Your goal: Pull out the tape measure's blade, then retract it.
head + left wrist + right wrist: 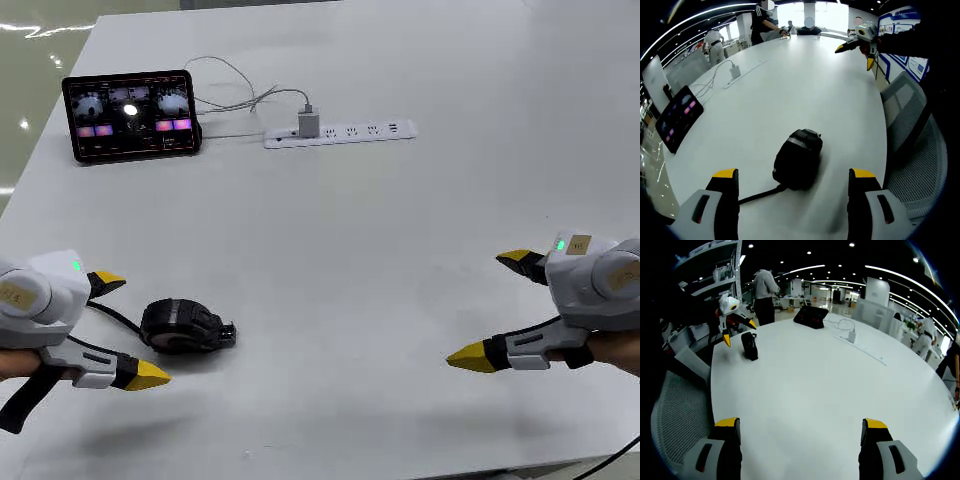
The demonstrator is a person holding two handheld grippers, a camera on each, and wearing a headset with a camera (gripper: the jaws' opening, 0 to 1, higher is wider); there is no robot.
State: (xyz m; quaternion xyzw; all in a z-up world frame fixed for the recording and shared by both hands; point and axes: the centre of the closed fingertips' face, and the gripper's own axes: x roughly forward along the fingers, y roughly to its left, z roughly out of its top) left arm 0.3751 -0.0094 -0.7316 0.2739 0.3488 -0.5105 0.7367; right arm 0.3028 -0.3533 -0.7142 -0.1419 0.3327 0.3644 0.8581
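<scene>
Opening step: a black tape measure (183,326), blade not yet drawn, lies on the smooth white table (350,230) just ahead of the left gripper (130,327), whose yellow-tipped jaws stand spread either side of its trailing strap (115,318). The right gripper (490,307), also spread and empty, hovers well apart. Next, probably, one claw must clamp the rounded, rubbery-looking case while the other pinches the blade tip.

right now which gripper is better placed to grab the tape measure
Likely left. The left gripper is open with the tape measure just ahead of its jaws, roughly centred between them. The right gripper is open too, but far across the table from it.
</scene>
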